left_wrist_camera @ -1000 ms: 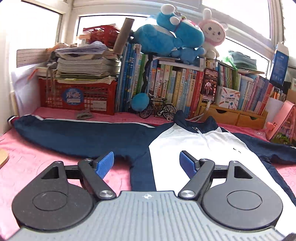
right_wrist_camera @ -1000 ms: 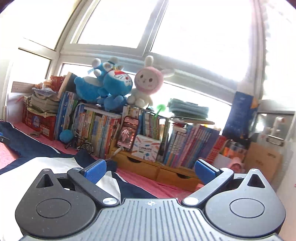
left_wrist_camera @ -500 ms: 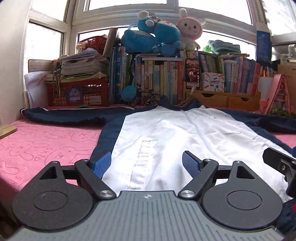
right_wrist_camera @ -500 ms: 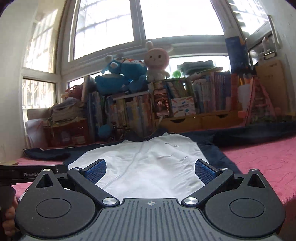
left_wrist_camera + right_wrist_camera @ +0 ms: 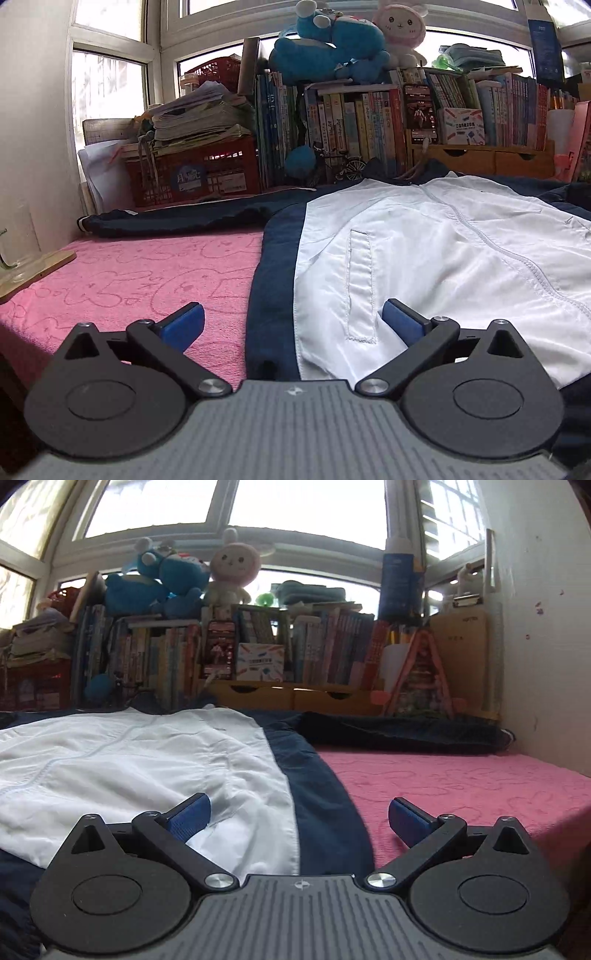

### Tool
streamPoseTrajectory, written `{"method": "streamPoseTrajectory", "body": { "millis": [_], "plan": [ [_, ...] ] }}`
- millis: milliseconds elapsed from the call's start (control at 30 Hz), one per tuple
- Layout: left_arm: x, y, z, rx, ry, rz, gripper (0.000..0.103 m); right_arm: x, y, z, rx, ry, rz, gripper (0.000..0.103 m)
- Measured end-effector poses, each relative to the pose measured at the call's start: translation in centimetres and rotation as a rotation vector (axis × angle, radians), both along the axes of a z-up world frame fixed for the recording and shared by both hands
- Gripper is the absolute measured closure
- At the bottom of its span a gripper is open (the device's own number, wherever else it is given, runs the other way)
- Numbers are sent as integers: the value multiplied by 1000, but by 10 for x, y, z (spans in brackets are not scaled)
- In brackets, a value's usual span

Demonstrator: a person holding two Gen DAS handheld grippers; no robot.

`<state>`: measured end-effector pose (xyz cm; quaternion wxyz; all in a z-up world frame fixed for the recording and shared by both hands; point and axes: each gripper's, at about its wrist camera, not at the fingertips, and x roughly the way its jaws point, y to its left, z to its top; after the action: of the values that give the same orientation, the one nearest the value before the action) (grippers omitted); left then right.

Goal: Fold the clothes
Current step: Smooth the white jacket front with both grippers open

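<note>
1 navy-and-white zip-front jacket [image 5: 424, 258] lies on 1 pink patterned blanket [image 5: 147, 280], faced by 2 black grippers, left [image 5: 293, 319] and right [image 5: 299, 814], each with 2 blue pads. Behind: 2 blue plush toys [image 5: 332, 44], 1 pink plush rabbit [image 5: 400, 27], 1 red plastic crate [image 5: 195, 173].

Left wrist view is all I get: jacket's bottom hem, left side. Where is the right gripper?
Observer: The right gripper is low at the jacket's other bottom corner, straddling the navy side panel.
Operator: Holding any cloth?
Observer: No, its jaws stand open, with nothing pinched.
Operator: And the far sleeve? It runs out of my frame.
Observer: The right sleeve lies stretched out flat across the pink blanket, with its cuff close to the wall.
</note>
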<state>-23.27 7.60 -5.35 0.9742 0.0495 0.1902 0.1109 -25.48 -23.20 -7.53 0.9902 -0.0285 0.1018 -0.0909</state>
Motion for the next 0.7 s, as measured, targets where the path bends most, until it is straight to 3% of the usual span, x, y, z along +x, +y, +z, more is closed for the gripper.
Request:
{"method": "streamPoseTrajectory", "body": {
  "millis": [233, 333, 433, 500, 600, 700],
  "plan": [
    [-23, 29, 3, 191, 33, 185, 0, -1, -30, 8, -107, 33, -169, 1],
    [-27, 39, 14, 199, 34, 244, 6, -7, -23, 24, -147, -9, -210, 1],
    [-24, 41, 33, 30, -64, 194, 6, -5, -3, 45, -68, -45, -89, 0],
    [-12, 29, 38, -41, -113, 134, 6, 2, 17, 53, 18, -43, 22, 0],
    [8, 1, 34, -74, -132, 39, 6, 15, 56, 52, 80, -24, 186, 0],
    [22, -25, 19, -36, -103, -33, 6, 27, 92, 44, 75, 5, 309, 0]
  ]
}}
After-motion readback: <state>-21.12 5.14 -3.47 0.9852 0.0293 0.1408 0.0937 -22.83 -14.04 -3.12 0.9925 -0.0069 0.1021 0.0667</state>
